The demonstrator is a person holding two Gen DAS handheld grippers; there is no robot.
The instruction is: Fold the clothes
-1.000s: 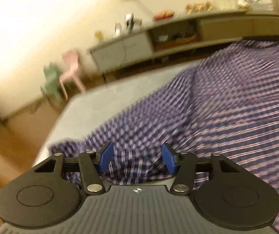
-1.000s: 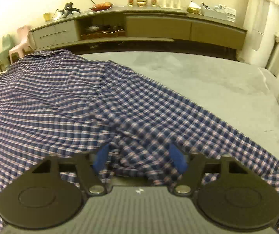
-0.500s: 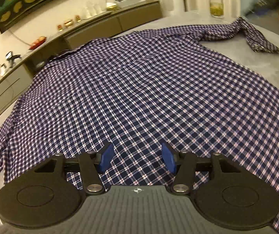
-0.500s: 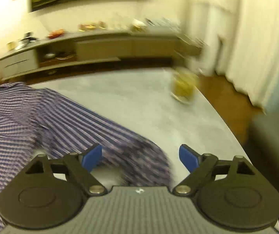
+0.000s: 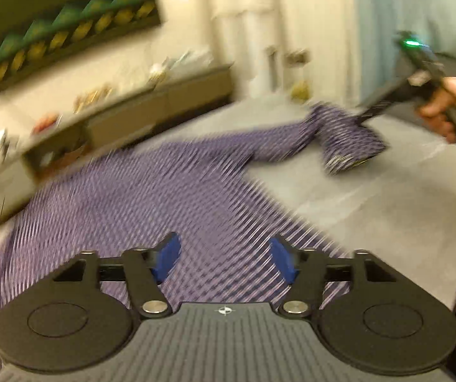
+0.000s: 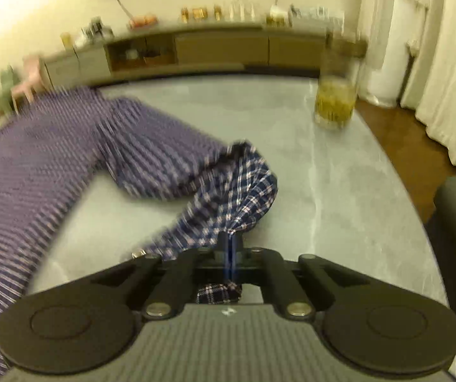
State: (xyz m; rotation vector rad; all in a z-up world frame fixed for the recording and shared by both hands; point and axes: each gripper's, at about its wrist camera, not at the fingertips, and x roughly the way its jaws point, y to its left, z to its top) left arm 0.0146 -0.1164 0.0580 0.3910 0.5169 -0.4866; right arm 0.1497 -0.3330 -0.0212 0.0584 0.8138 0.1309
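The right hand-held gripper [image 6: 230, 248] has just clamped on the sleeve cuff [image 6: 243, 191] of the checked shirt [image 5: 151, 197], spread across the grey worktop [image 6: 339, 197], probably to fold that sleeve inward. The left hand-held gripper [image 5: 224, 258], jaws just opened wide and empty, hangs over the shirt's near edge

Words: none to read.
Numbers: none to read.
Brand names: none to read.
Sign on left gripper body [image 5: 224, 310]: small round mark with a cross, no letters.
Sign on right gripper body [image 6: 228, 311]: small pale mark, too blurred to make out.
Wall picture [image 5: 68, 22]: green and yellow shapes only, no writing.
Shelf things [image 6: 218, 12]: too blurred to read.
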